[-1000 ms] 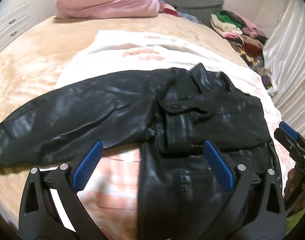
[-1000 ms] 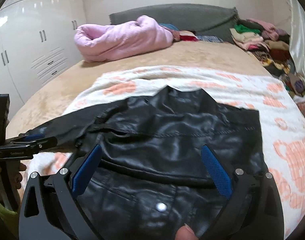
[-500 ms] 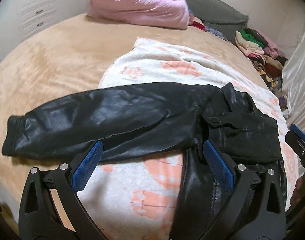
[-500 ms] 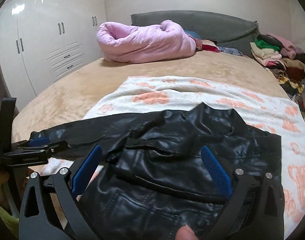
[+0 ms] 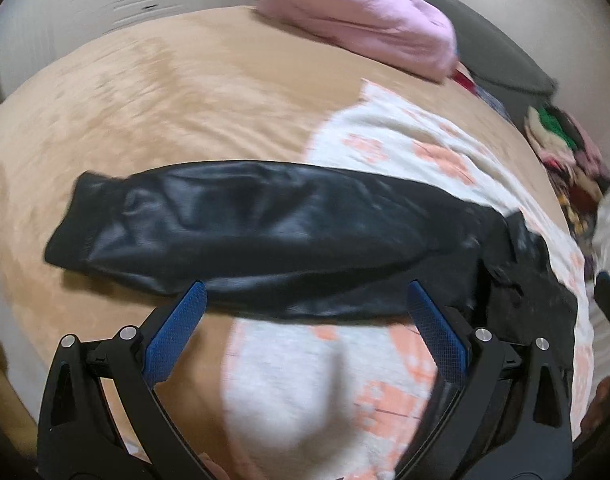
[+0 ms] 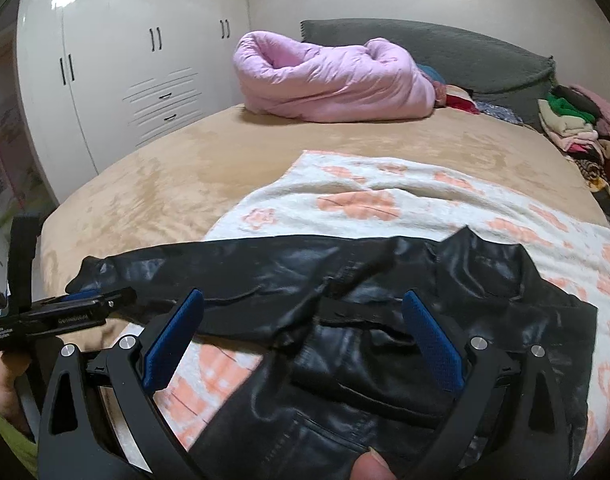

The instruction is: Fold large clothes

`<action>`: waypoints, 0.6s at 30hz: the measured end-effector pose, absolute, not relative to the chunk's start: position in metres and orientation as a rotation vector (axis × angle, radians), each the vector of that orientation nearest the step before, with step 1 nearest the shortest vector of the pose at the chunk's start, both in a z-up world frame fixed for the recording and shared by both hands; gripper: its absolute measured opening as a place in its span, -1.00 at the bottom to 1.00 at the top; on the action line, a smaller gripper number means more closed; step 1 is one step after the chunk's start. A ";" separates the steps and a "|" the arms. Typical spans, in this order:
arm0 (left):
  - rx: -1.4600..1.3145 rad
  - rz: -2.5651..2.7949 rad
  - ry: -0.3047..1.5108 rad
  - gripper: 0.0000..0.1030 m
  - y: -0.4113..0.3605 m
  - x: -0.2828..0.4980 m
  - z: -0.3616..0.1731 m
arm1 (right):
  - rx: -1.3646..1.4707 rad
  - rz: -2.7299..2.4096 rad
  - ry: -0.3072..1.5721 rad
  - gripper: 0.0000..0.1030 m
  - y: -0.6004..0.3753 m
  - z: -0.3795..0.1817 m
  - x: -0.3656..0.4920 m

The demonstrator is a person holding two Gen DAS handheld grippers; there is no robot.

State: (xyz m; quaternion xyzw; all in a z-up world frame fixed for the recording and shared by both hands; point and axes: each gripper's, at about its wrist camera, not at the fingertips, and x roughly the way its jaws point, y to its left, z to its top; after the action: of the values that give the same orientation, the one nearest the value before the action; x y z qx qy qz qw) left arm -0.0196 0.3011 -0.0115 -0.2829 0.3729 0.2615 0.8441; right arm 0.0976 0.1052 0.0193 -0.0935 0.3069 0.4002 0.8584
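On the bed [image 6: 153,184], the jacket's [image 6: 385,320] hem is cut off below both grippers' empty, spread jaws.

We lose the black jacket [image 6: 345,360] at the bottom edge of the right wrist view, its lower body tucked behind the right tool [image 6: 301,344], and in the left wrist view motion blur smears the sleeve [image 5: 245,232] and the patterned blanket [image 5: 305,380]. The clothes pile [image 6: 573,124] by the headboard is too small and jumbled for us to sort into garments. The left tool [image 6: 65,312] pokes in from the frame's edge, so we can't read its gap there.
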 end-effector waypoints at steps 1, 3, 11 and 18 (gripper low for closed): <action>-0.619 0.575 0.778 0.82 0.308 -0.026 -0.012 | -0.198 0.844 0.643 0.92 0.110 0.019 0.097; -0.649 0.612 0.762 0.82 0.319 -0.036 -0.012 | -0.198 0.860 0.641 0.92 0.118 0.020 0.095; -0.811 0.800 0.700 0.82 0.364 -0.080 -0.023 | -0.216 0.920 0.637 0.92 0.155 0.022 0.082; -0.952 0.783 0.710 0.82 0.383 -0.090 -0.047 | -0.240 0.942 0.659 0.92 0.167 0.010 0.072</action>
State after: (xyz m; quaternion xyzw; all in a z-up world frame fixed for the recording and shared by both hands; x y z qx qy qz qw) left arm -0.0900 0.3828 -0.0473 -0.4367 0.3257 0.3592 0.7578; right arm 0.0718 0.1671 0.0097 -0.1132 0.3109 0.4444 0.8325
